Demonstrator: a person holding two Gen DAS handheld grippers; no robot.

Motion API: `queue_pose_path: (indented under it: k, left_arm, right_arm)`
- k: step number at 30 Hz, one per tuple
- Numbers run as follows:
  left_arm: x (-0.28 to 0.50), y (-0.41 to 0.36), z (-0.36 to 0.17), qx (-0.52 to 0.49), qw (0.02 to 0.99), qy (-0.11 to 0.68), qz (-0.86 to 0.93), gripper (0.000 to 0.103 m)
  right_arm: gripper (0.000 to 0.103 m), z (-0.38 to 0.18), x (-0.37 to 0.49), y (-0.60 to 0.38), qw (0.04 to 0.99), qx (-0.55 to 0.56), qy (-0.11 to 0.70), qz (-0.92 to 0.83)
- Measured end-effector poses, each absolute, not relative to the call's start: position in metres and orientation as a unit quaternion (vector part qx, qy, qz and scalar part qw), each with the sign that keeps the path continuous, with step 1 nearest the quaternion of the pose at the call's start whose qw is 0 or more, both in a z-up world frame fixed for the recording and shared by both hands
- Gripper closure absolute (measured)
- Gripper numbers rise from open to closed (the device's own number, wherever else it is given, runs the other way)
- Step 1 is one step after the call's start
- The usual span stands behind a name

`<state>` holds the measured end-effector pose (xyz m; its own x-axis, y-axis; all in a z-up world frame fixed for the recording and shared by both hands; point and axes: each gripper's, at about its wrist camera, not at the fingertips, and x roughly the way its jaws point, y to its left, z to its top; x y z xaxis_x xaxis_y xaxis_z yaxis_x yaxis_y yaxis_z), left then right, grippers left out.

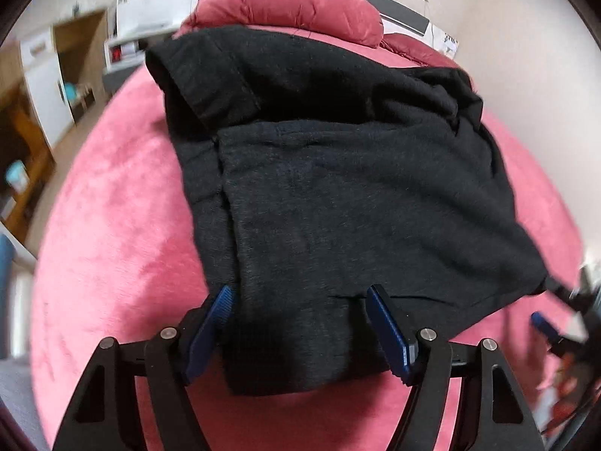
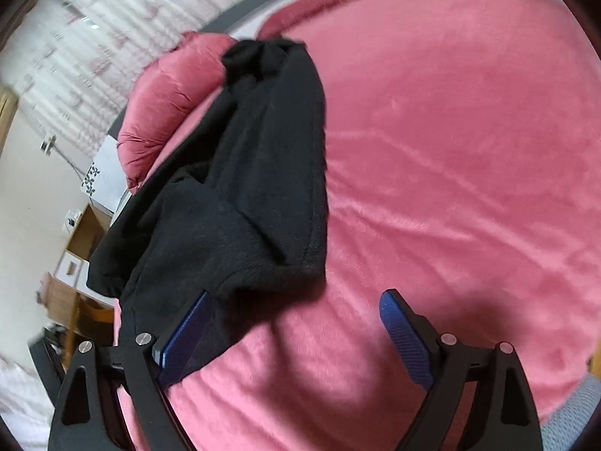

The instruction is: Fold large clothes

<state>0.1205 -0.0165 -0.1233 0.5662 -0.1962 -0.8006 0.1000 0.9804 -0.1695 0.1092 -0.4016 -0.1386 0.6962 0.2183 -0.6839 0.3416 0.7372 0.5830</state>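
1. The left claw is spread wide and grips nothing; its blue pads sit on either side of the near edge of the black garment, close over the cloth.
2. The right claw is also spread and empty. Its left pad lies against a corner of the garment, while the right pad hangs over bare pink blanket.
3. The garment lies partly folded on the blanket that covers the bed, with a pink pillow just beyond its far end.
4. Risk: the folded stack has several loose layers, so a pinch that catches only the top one would probably pull the fold apart.
5. Risk: the plush blanket may get caught along with the cloth and drag.
6. Risk: with the right claw off to the corner, an uneven lift could skew the next fold.
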Motion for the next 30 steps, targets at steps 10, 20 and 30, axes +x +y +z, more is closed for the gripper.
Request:
queue_pose_path:
  k: [10, 20, 30]
  left_arm:
    - [0.129, 0.006, -0.14, -0.127, 0.875, 0.463, -0.061, 0.024]
    - [0.136, -0.002, -0.127, -0.109, 0.864, 0.477, -0.118, 0.075]
    - [0.072, 0.047, -0.067, -0.148, 0.889, 0.39, -0.186, 0.081]
  right_arm:
    - [0.011, -0.153, 0.138, -0.409, 0.808, 0.462, 0.366, 0.022]
    - [0.077, -0.158, 0.156, -0.394, 0.812, 0.411, 0.415, 0.007]
    - [0.097, -0.105, 0.116, -0.355, 0.852, 0.359, 0.375, 0.065]
